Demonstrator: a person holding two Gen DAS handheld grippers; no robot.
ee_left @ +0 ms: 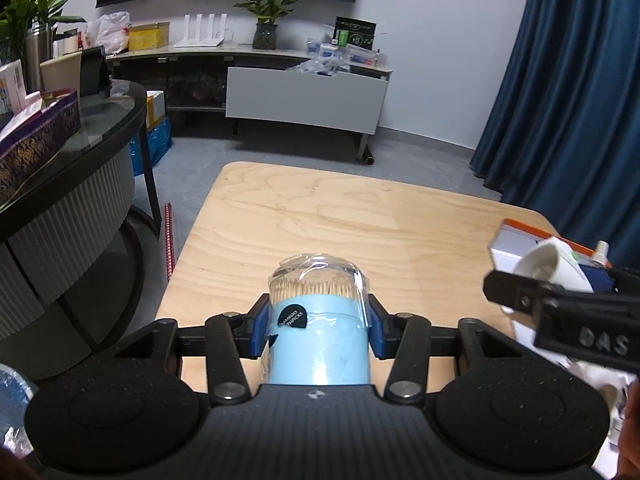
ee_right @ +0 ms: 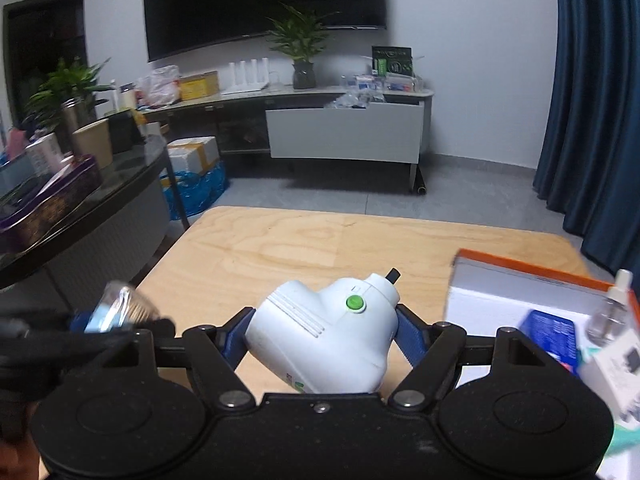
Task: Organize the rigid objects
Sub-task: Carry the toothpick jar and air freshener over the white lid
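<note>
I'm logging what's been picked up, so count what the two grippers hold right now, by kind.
Toothpick jar, in the left gripper: 1
White device with a green button, in the right gripper: 1
Total: 2

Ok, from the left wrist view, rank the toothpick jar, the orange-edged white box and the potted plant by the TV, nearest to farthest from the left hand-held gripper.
1. Toothpick jar, between the left hand-held gripper's pads.
2. Orange-edged white box, right side of the wooden table.
3. Potted plant, on the far TV stand.
</note>
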